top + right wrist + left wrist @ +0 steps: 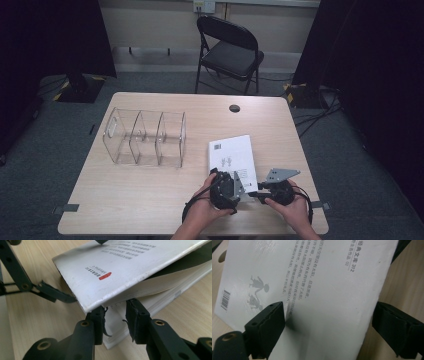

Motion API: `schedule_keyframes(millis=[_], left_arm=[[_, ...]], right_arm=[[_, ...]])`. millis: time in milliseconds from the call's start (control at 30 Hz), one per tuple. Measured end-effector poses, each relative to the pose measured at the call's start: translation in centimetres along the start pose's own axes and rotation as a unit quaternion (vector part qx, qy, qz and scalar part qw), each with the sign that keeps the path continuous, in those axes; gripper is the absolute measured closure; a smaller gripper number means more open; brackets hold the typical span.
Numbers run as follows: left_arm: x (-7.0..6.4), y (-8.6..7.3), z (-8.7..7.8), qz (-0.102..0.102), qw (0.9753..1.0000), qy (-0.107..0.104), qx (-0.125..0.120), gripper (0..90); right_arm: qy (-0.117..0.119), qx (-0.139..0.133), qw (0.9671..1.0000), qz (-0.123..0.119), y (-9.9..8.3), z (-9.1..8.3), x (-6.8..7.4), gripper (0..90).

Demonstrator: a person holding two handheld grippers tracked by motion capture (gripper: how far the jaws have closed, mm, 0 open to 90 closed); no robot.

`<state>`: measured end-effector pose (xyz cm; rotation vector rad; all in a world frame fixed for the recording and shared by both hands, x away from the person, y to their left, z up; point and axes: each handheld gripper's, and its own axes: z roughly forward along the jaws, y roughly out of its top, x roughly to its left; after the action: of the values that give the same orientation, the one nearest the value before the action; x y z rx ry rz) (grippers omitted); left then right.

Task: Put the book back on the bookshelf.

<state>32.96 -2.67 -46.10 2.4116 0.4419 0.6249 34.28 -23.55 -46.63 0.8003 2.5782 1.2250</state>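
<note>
A white book [231,155] lay on the wooden surface [150,200] at about five o'clock, back cover up. The left gripper [226,190] stood wide open, straddling the cover. The right gripper [115,316], narrowly parted, poked under the lifted cover into the pages, gripping nothing I could see.

Left gripper [235,190] jaws apart; right gripper [256,194] jaws narrowly parted.

book [231,155]: white, grey figures, barcode | table [150,200]: light wood-grain
</note>
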Motion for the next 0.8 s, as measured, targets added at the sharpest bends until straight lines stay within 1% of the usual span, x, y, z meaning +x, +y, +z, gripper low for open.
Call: schedule_keyframes(millis=[33,67,100,133,233,267,300,333,400,433,500,567,667,700,733,767,800], left_arm=[[0.1,0.1,0.2,-0.009,1.0,-0.002,-0.002,8.2],[0.2,0.2,0.3,-0.013,0.9999,-0.002,-0.001,6.4],[0.2,0.2,0.3,-0.013,0.9999,-0.002,-0.001,6.1],[0.3,0.3,0.6,-0.013,0.9999,0.004,-0.004,5.5],[0.6,0.5,0.9,-0.007,1.0,0.005,0.001,3.1],[0.5,0.6,1.1,-0.009,0.9999,0.008,-0.005,2.1],[0.6,0.6,1.2,-0.005,0.9999,0.01,-0.004,1.2],[0.6,0.6,1.3,-0.011,0.9999,0.012,-0.003,0.0],[0.7,0.5,1.5,-0.015,0.9997,0.014,-0.012,0.0],[0.8,0.5,1.5,-0.013,0.9997,0.02,-0.008,0.5],[0.8,0.5,1.6,-0.014,0.9994,0.027,-0.013,2.0],[0.9,0.4,1.6,-0.016,0.9995,0.025,-0.014,3.4],[0.8,0.5,1.5,-0.015,0.9994,0.031,-0.01,4.5],[0.7,0.5,1.5,-0.013,0.9993,0.035,-0.008,5.0],[0.6,0.5,1.5,-0.006,0.9993,0.036,-0.009,6.4],[0.5,0.6,1.4,-0.004,0.9993,0.036,-0.009,8.0],[0.4,0.6,1.3,-0.002,0.9991,0.04,-0.015,10.2]], right_arm=[[0.0,-0.001,1.0,0.001,0.0,0.0,0.0,68.9],[-0.001,0.001,1.0,0.001,0.1,0.0,0.0,68.9],[-0.001,0.001,1.0,0.001,0.1,0.0,0.0,68.9],[0.001,0.0,1.0,0.003,0.1,0.0,0.0,68.9],[0.004,-0.002,1.0,0.007,0.1,-0.1,0.0,68.9],[0.004,-0.004,1.0,0.006,0.1,-0.1,0.0,68.9],[0.004,-0.005,1.0,0.007,0.2,-0.2,0.1,69.0],[0.004,-0.004,1.0,0.007,0.2,-0.2,0.1,69.0],[0.002,-0.004,1.0,0.008,0.2,-0.2,0.1,69.1],[0.005,-0.005,1.0,0.007,0.2,-0.2,0.1,69.0],[0.005,-0.006,0.9999,0.007,0.2,-0.2,0.1,69.1],[0.005,-0.005,0.9999,0.008,0.2,-0.2,0.1,69.1],[0.006,-0.005,0.9999,0.008,0.2,-0.2,0.1,69.1],[0.006,-0.005,0.9999,0.007,0.2,-0.2,0.1,69.1],[0.006,-0.002,1.0,0.007,0.2,-0.2,0.1,69.1],[0.006,-0.002,1.0,0.007,0.2,-0.2,0.1,69.1],[0.006,-0.003,1.0,0.007,0.2,-0.2,0.1,69.1]])
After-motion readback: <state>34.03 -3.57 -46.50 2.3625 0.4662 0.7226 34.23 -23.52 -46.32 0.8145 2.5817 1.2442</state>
